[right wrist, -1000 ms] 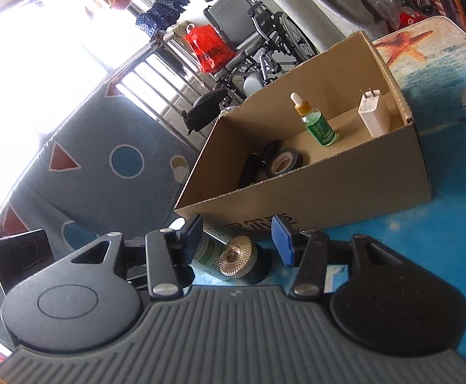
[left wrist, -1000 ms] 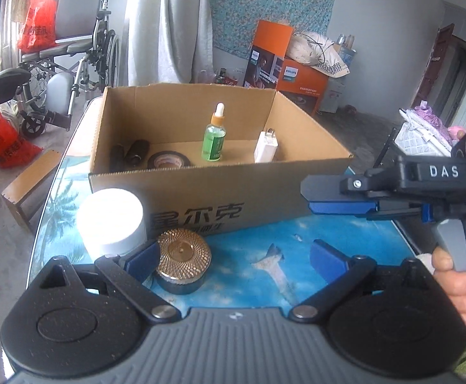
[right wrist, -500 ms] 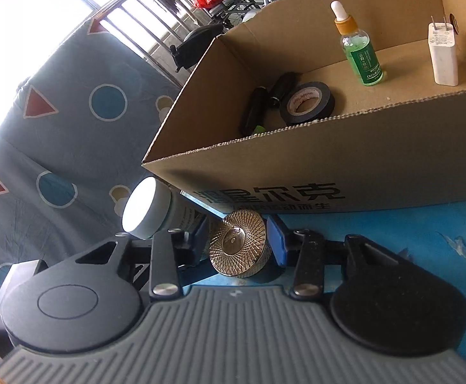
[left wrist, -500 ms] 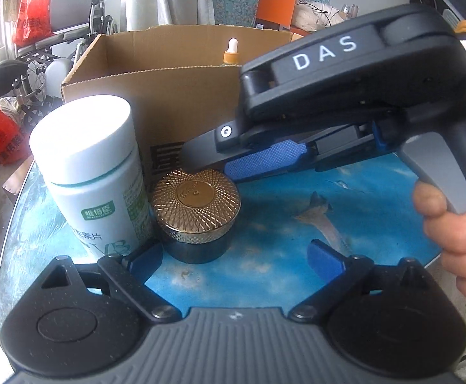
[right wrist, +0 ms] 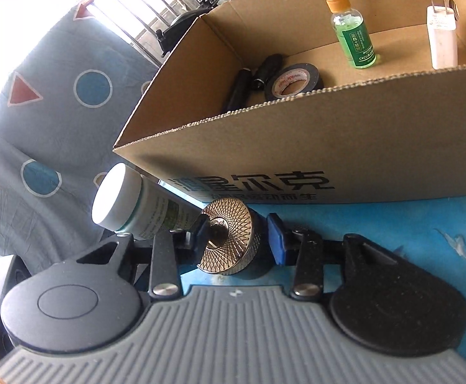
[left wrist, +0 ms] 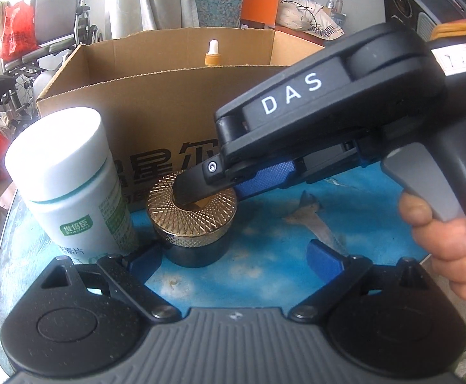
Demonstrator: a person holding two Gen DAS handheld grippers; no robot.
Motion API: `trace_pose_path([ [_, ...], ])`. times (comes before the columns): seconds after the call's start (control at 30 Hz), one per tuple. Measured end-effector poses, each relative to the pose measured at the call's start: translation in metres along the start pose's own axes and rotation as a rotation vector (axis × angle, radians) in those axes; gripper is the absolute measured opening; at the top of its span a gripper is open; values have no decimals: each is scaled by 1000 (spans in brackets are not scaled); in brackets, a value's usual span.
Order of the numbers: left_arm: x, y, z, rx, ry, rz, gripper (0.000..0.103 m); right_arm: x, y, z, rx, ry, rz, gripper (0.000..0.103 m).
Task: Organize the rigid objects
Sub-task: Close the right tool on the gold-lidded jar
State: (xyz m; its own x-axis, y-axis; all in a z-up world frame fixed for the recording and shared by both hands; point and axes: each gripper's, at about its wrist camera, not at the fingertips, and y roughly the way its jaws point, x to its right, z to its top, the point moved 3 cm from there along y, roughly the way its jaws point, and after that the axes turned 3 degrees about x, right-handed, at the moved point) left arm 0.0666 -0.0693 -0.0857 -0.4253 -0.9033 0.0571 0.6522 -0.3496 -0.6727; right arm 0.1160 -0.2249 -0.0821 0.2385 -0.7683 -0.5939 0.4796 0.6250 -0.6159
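**Gripping the gold-lidded jar in front of the box**

Pinching from both sides, the right gripper (right wrist: pixel 237 235) has its blue pads against the rim of the gold-lidded jar (right wrist: pixel 229 236); its jaws have just been closing, and the jar now sits clamped between them. In the left wrist view the same gripper (left wrist: pixel 207 185) reaches in from three o'clock, its black finger lying across the jar's patterned lid (left wrist: pixel 191 211), with a person's hand (left wrist: pixel 450 243) squeezing the grey trigger at the far right.

The left gripper (left wrist: pixel 233 256) is spread wide and holds nothing. Its left pad sits just beside the jar's dark base, its right pad well clear over the blue table cover (left wrist: pixel 264 275).

At nine o'clock from the jar, just beside it, stands a white bottle (left wrist: pixel 69 185) with a white cap and green label. At twelve o'clock, directly behind both, is the cardboard box (right wrist: pixel 328 147), printed with black characters on its near wall.

Inside the box, seen from the right wrist: a green dropper bottle (right wrist: pixel 354 36) upright near the back, a white charger (right wrist: pixel 442 41) upright at its three o'clock, a roll of black tape (right wrist: pixel 293 81) at its seven o'clock, and dark cylinders (right wrist: pixel 252 80) lying beside the tape.
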Motion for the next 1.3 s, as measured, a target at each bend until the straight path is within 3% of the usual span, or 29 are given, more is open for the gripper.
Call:
trace_pose_path([
  [0.3, 20, 11, 5, 5, 41, -58, 96, 15, -18, -4, 15, 29, -6, 40],
  [0.47, 41, 20, 5, -18, 83, -151, 90, 25, -27, -9, 22, 59, 2, 39],
  [0.5, 45, 21, 5, -20, 93, -155, 84, 27, -29, -10, 25, 66, 3, 39],
  [0.8, 46, 17, 9, 6, 104, -100, 81, 50, -55, -18, 86, 115, -28, 40],
  [0.93, 42, 12, 9, 32, 105, -24, 81, 52, -59, -14, 114, 124, -16, 40],
  [1.13, 30, 14, 13, 39, 87, 46, 79, 49, -51, -9, 113, 121, 5, 40],
  [1.3, 27, 20, 19, 32, 60, 55, 74, 44, -44, -3, 113, 114, 16, 40],
])
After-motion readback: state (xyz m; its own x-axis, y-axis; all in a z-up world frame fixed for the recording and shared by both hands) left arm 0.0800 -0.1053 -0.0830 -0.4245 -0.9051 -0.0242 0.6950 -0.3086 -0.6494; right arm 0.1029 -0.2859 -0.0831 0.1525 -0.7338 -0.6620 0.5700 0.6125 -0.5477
